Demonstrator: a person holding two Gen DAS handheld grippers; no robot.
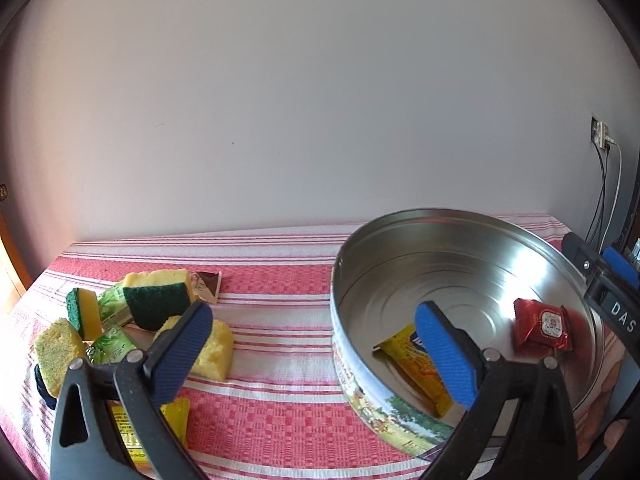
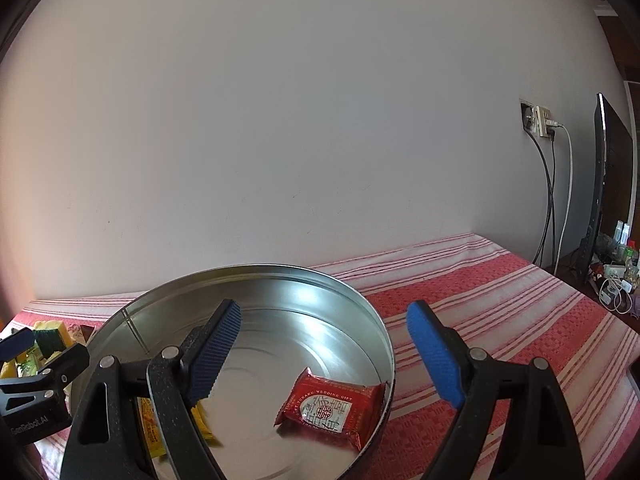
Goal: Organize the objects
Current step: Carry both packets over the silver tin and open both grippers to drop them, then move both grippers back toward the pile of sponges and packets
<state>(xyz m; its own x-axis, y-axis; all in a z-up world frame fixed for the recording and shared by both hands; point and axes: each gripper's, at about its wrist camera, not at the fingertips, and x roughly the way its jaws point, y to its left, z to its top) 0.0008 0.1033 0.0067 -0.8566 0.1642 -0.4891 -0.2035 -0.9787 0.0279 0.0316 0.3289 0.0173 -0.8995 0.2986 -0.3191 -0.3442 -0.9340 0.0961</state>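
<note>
A round, shiny metal tin with a printed landscape on its outer wall sits on the right part of the tabletop, which is covered by a red-and-white striped cloth. Inside lie a red foil snack packet near the right wall and a yellow sachet near the left wall; the rest of its floor is bare. To the left, well apart from the tin, yellow-and-green sponges and small green packets lie in a heap. The left hand-held gripper has its jaws spread wide, straddling the tin's left wall, gripping nothing. The right hand-held gripper is also spread, straddling the right wall, empty. A plain pale wall stands behind, with a socket and cables at far right.
</note>
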